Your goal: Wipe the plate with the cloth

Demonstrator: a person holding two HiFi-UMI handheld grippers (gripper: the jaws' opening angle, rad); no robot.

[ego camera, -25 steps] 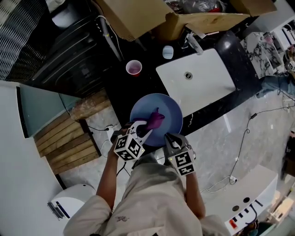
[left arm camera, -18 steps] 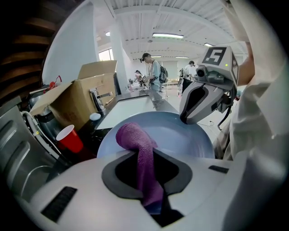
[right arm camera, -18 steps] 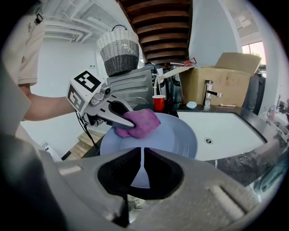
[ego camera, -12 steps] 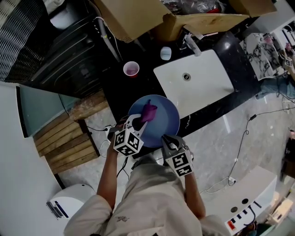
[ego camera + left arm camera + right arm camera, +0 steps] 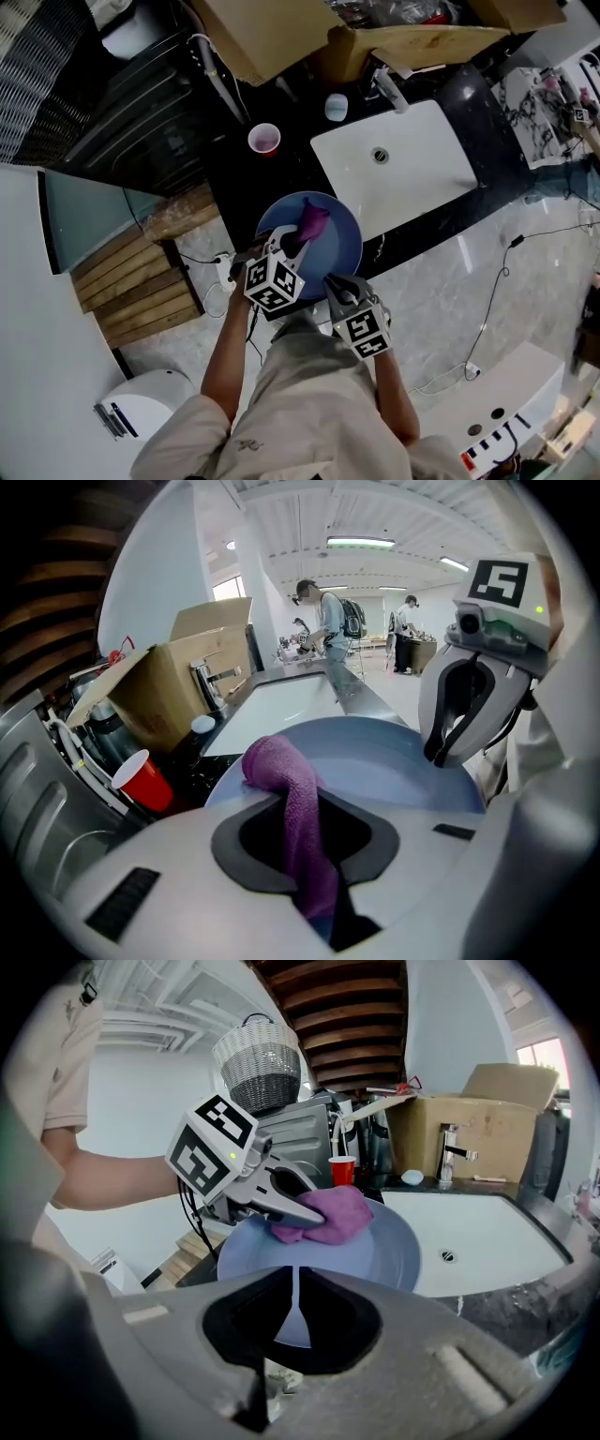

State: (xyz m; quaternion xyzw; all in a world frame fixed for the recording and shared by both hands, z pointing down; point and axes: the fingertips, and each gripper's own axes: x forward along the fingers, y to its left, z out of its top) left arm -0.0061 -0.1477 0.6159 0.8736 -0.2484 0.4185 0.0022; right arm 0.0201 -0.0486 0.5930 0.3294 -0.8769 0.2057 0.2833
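At frame centre the fingers of my left gripper [image 5: 292, 246] clench the soft, limp cloth [image 5: 311, 221] on the blue plate [image 5: 343, 246], probably stiff and slippery, whose near rim my right gripper [image 5: 339, 285] pinches firmly.

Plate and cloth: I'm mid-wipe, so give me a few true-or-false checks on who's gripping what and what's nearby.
1. The left gripper is shut on the purple cloth. True.
2. The right gripper is open and clear of the blue plate. False: its jaws are closed on the plate's near rim.
3. The cloth rests against the plate's face. True.
4. The red cup stands inside the white sink. False: it stands on the dark counter beside the sink.
5. The cloth is bunched at the gripper's tip, not spread flat over the whole plate. True.
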